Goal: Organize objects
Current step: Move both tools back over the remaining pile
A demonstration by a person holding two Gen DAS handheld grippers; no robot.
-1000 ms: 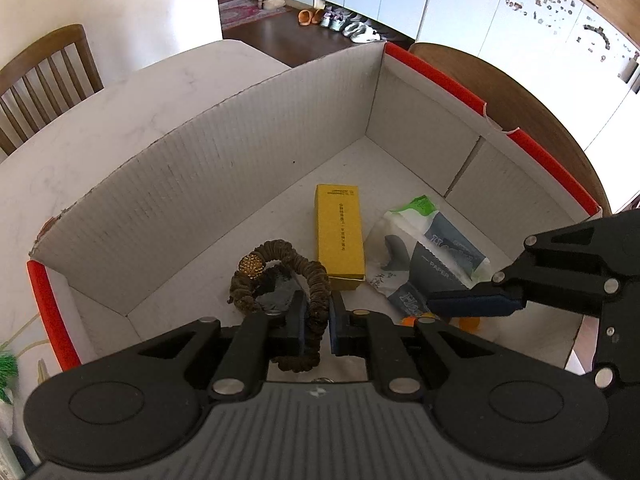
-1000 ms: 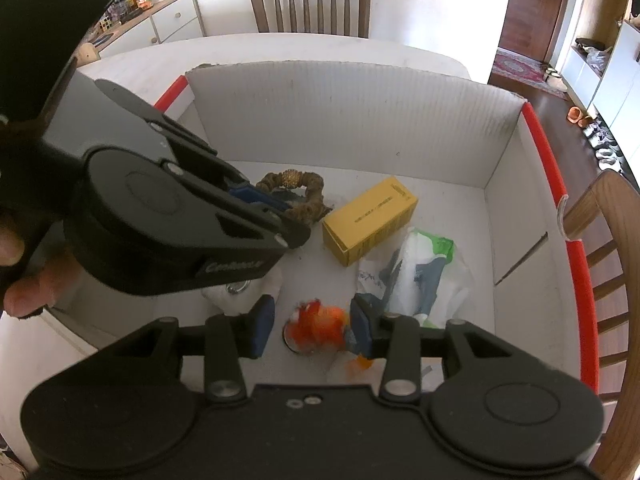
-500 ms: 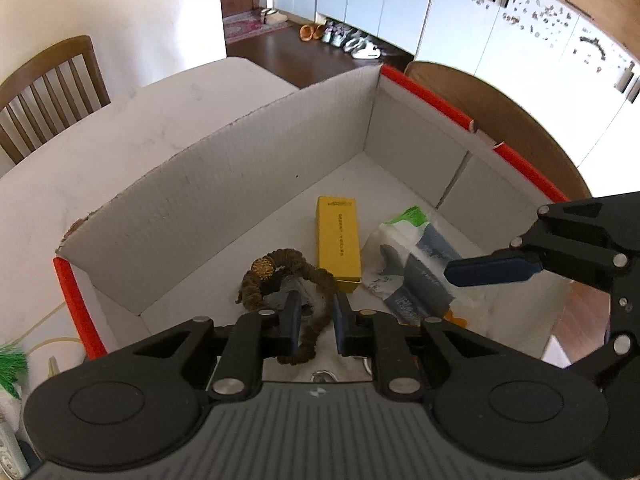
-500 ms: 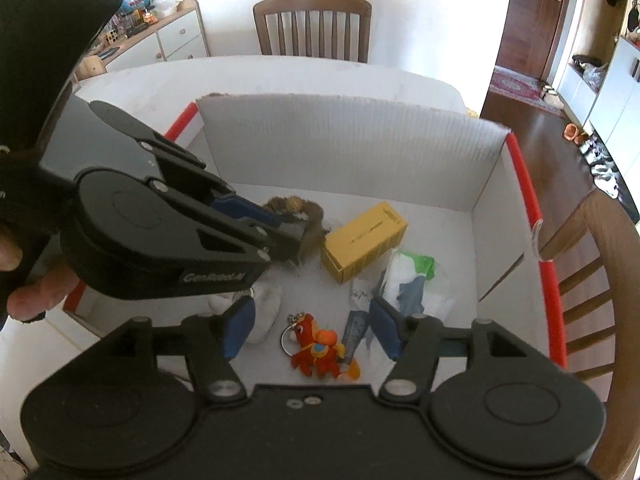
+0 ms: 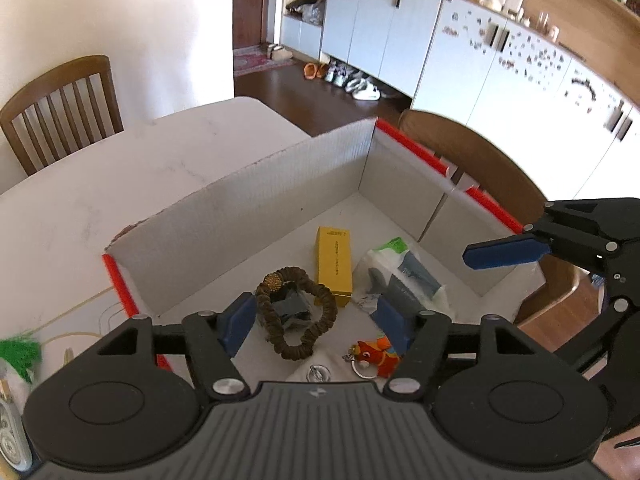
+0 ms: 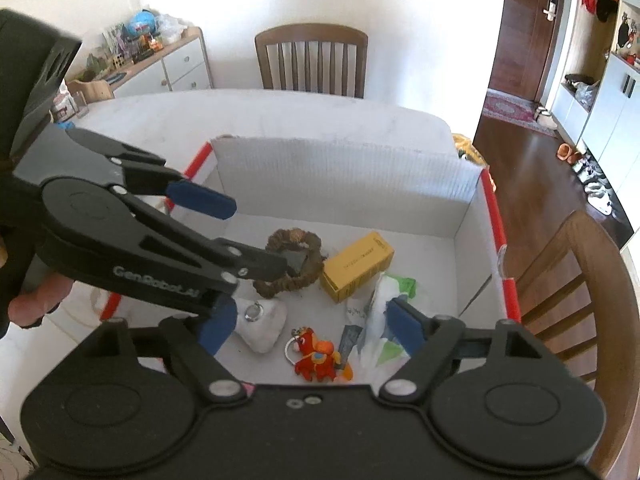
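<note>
Evidently done dropping things off, both hand-held grippers, left and right, have just been opening and hang spread and empty above the brown scrunchie and red keychain toy in the cardboard box.

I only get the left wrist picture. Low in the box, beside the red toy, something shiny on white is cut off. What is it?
Observer: The right wrist view shows it whole: a white pad with a round metal piece on top, lying on the floor of the cardboard box.
Operator: And the red toy?
Observer: The red toy has a key ring at its head, on the pad's side.
Operator: Anything in the room I miss?
Observer: A sideboard with a globe on it, left of the chair.
</note>
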